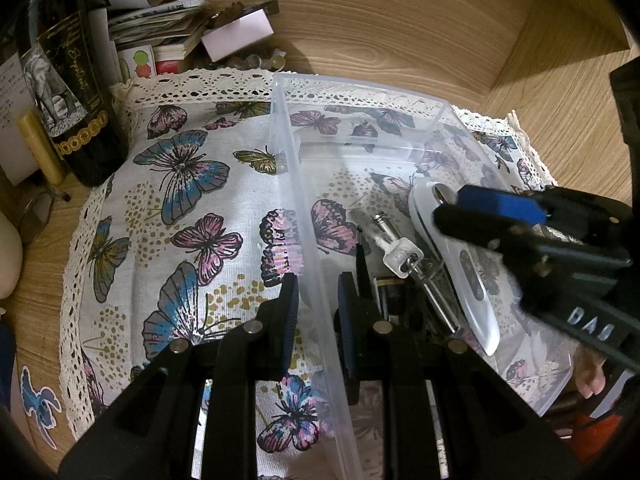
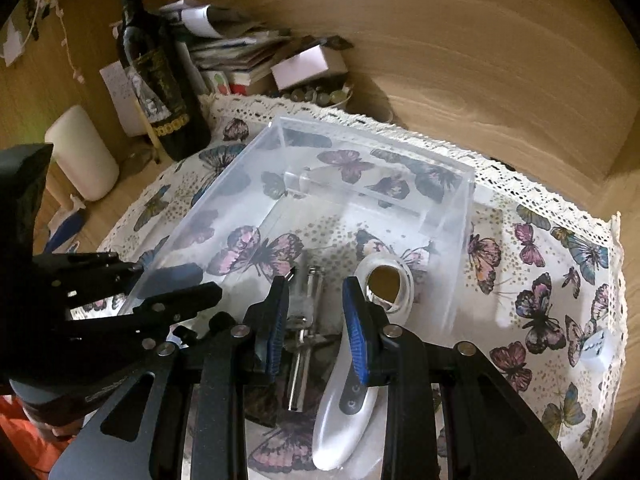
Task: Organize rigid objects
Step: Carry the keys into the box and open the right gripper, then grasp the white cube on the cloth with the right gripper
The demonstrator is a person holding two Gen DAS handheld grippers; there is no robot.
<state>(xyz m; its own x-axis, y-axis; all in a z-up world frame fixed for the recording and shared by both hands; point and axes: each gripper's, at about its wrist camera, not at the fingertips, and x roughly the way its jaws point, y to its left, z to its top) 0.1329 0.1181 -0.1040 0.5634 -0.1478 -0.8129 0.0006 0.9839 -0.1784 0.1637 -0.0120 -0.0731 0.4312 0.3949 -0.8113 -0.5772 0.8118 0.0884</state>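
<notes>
Bin [image 1: 360, 120], clear plastic, open-topped, standing on a butterfly-print cloth [image 1: 192, 208] with a lace border; taken here as the landmark. Contents: a white handheld tool with a ring-shaped head [image 2: 344, 412], lying along the bin floor toward its right wall; a metal key on a rod-like shaft [image 1: 400, 258], just left of that tool; a dark gold-banded item beneath, too hidden to identify. Left gripper [image 1: 318, 320]: closed astride the bin's left wall, one pad inside, one outside, clamping it. Right gripper [image 2: 316, 320]: inside the bin, tips low over the contents, jaws narrowly parted with the key shaft showing between them; whether the pads press on anything cannot be told. Beyond the bin's far-left corner: a dark wine bottle [image 2: 160, 80] and stacked papers [image 2: 236, 52]. Bare cloth lies left and right of the bin.
</notes>
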